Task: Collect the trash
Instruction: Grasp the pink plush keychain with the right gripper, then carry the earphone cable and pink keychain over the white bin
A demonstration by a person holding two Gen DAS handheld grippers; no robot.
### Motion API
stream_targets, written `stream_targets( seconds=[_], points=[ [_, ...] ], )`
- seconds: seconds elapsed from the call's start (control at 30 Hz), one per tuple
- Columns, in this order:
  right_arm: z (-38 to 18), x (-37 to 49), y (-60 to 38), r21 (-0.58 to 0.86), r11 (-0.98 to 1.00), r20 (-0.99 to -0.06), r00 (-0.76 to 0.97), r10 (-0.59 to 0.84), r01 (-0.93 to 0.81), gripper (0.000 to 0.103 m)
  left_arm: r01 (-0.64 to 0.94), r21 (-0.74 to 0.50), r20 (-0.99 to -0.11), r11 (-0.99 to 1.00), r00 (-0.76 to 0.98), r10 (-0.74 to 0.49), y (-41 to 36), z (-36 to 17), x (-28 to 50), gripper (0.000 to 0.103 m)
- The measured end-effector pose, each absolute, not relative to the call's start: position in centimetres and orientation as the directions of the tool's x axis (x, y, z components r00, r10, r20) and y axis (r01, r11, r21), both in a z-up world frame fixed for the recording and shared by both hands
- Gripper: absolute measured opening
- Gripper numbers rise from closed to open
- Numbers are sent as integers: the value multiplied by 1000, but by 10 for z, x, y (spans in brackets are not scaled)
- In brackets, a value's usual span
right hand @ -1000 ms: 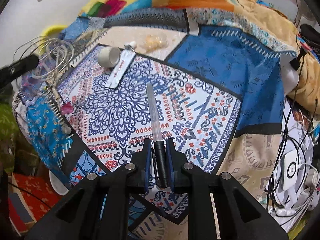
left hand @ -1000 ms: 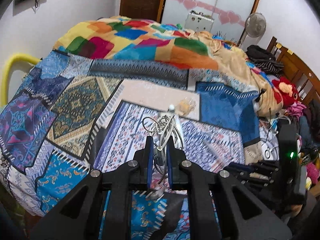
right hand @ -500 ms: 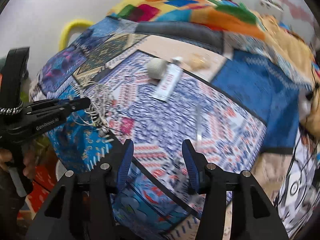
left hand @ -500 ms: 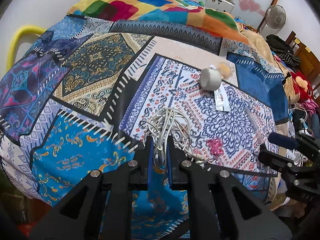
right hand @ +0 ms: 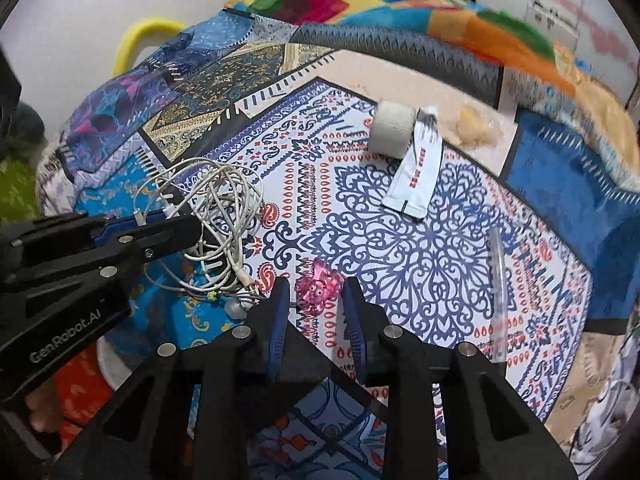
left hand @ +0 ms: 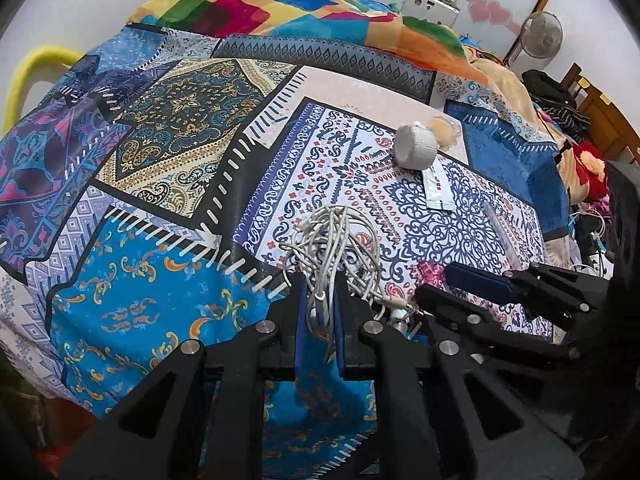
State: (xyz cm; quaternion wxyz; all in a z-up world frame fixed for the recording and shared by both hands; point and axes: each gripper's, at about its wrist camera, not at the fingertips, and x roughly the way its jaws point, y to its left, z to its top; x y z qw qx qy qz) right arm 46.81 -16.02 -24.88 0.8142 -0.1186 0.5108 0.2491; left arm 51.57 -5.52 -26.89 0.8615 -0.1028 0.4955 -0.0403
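A tangled bundle of white cable [left hand: 332,240] lies near the front edge of the bed's patterned patchwork bedspread [left hand: 160,152], and the left tool [left hand: 319,300] is clenched on its strands. Just right of the tangle sits a crumpled pink foil wrapper [right hand: 319,286], with the right tool [right hand: 314,304] released, its fingers standing either side of it. Farther back lie a clear plastic tube [right hand: 498,276], a white sachet [right hand: 418,176] and a white tape roll [right hand: 392,130] touching the sachet.

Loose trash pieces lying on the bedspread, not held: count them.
5: tape roll, white sachet touching it, yellowish wrapper beyond, clear tube rightward, pink wrapper between the right gripper fingers. More may be hidden.
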Motion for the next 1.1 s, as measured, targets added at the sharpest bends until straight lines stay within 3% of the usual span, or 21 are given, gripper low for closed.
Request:
stream_targets(
  seconds=[0.07,0.27,0.5,1.1],
  points=[
    [-250,464,-157,10,845,-885,388,256,-535,21,-31,-219,-844,975,507,-173,-56,-268,514,11],
    [-240,473,-175,60,866,-886,374,275,-496,18,-47,-216,-838,975,522,-160,-52,-258,508,11],
    [-186,469,-204,20,900,-831,493,257,-435,18,-58,-178,-823,982,557,-116,-50,-231,496,11],
    [-84,415,-234,24,910,-743,602,294,-415,18,-68,-114,-681,991,731,-29,-30,-101,387,11]
  ],
)
